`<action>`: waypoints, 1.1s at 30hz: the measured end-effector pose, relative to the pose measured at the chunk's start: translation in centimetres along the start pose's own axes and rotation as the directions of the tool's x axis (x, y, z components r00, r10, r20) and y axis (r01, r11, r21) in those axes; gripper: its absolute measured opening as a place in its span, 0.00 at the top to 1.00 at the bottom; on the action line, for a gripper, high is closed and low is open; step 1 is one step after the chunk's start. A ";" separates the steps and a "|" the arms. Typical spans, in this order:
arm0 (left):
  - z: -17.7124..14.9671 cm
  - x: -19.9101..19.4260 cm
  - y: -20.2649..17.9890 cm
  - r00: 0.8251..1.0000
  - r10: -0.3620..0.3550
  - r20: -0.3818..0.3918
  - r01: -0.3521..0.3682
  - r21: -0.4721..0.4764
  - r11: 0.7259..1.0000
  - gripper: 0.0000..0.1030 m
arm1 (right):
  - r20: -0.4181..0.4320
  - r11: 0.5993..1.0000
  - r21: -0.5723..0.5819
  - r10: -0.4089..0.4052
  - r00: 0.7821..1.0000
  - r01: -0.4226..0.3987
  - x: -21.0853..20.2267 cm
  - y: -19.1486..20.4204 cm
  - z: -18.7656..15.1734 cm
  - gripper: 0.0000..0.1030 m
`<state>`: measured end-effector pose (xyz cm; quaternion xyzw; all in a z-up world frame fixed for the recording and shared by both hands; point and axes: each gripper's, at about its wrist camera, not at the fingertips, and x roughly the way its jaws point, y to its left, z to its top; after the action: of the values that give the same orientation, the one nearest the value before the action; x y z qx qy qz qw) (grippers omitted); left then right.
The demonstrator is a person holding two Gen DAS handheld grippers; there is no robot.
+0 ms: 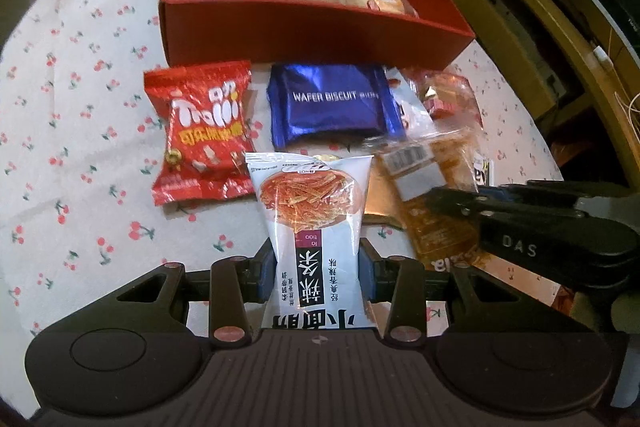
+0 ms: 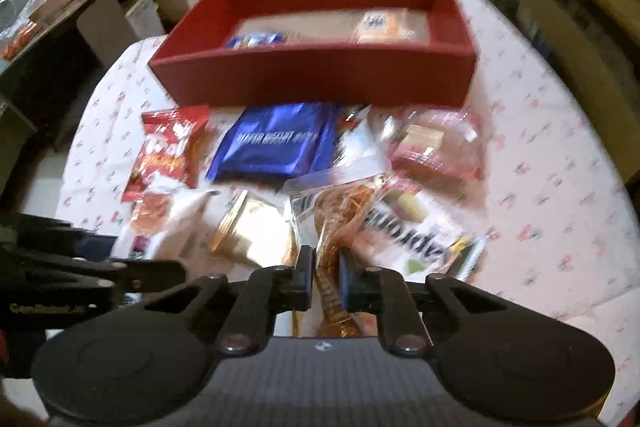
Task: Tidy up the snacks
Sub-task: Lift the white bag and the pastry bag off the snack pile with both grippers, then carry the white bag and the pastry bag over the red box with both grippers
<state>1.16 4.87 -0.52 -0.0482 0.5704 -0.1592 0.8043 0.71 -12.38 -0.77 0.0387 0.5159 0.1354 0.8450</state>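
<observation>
Two grippers, two glossy packets clamped.
Left gripper (image 1: 316, 279) pinching white crinkly foil packet (image 1: 316, 223) above cherry-print cloth (image 1: 80, 107); right gripper (image 2: 325, 281) squeezing clear amber packet (image 2: 340, 227). Beyond, rectangular red cardboard box (image 1: 312, 27), two packets inside.

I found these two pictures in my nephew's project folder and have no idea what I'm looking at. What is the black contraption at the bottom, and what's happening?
There is no robot: a person holds a two-fingered claw in each hand, each with a camera looking along its fingers.

Left-hand view: the left claw grips a white snack packet.

Right-hand view, blurred: the right claw pinches a clear orange-tinted wrapper.

On the cherry-print tablecloth lie a red snack bag, a blue wafer biscuit pack and a red box already holding a few snacks.
</observation>
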 end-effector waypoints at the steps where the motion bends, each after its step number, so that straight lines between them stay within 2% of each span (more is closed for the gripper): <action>1: -0.1 0.2 0.0 1.000 -0.001 -0.006 0.001 0.000 1.000 0.53 | 0.003 1.000 -0.001 0.010 1.000 -0.010 0.1 0.0 0.1 0.67; 4: -0.3 0.9 -0.1 1.000 0.015 -0.020 -0.014 0.011 1.000 0.52 | -0.010 1.000 -0.005 0.021 1.000 -0.021 0.9 0.4 0.4 0.61; 6: -0.5 1.3 -0.1 0.999 0.023 -0.032 -0.022 0.013 1.000 0.52 | -0.041 0.999 -0.047 0.012 0.999 -0.014 1.8 1.1 0.3 0.58; 8: -0.6 1.8 0.0 0.998 0.038 -0.042 -0.038 0.017 0.999 0.52 | -0.035 0.995 -0.096 -0.026 0.999 0.023 2.3 2.0 -0.1 0.58; 10: -0.7 1.8 0.0 0.998 0.041 -0.039 -0.041 0.020 0.999 0.53 | -0.021 0.992 -0.124 -0.028 0.999 0.025 1.6 2.5 -0.3 0.64; 19: -0.5 -0.2 -0.1 1.000 0.006 0.019 -0.006 0.016 1.000 0.53 | 0.061 0.999 -0.016 0.052 0.997 -0.051 -2.7 0.7 -0.5 0.65; 23: 0.1 -1.2 -0.5 0.999 -0.015 0.048 0.014 0.025 1.000 0.53 | 0.102 0.997 -0.006 0.075 0.992 -0.075 -3.8 0.8 0.1 0.65; 33: 3.0 -2.1 -2.2 0.993 0.021 0.116 -0.026 0.040 0.999 0.53 | 0.148 0.999 -0.014 0.039 0.988 -0.037 -4.3 1.6 2.4 0.65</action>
<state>2.88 3.15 2.98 -0.0339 0.5202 -0.1584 0.8386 0.71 -11.83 4.39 0.0538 0.4501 0.1510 0.8785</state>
